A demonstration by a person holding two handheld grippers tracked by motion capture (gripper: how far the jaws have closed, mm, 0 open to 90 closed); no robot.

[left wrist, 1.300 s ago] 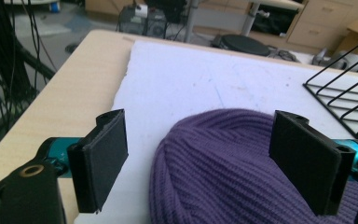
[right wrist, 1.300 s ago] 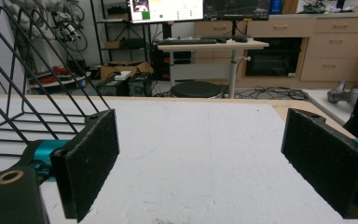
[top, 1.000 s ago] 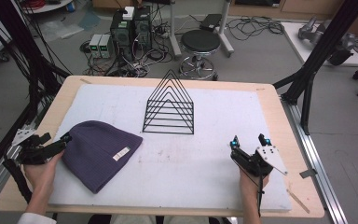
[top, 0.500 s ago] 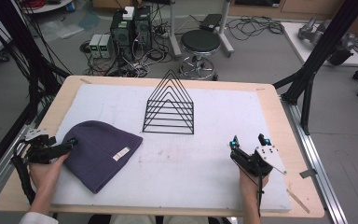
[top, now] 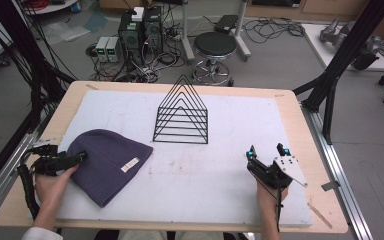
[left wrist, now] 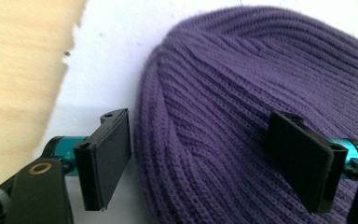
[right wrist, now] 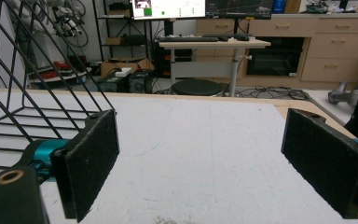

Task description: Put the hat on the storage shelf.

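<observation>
Your left gripper (top: 80, 158), jaws wide and straddling the rounded crown edge of the purple beanie (top: 109, 162) at the table's near-left, is the nearer one; the beanie runs away toward its cuff, while your right gripper (top: 266, 150) sits open, well apart.

- In the left gripper view, the purple beanie (left wrist: 242, 116) runs off the right and bottom edges, so we cannot see its cuff.
- There we also cannot tell whether the left hand-held gripper (left wrist: 205, 161) touches the knit.
- In the right gripper view, the wire rack (right wrist: 32, 84) is cut by the left and top edges.
- In the high view, the beanie's small label (top: 130, 164) is too small for us to read.
</observation>
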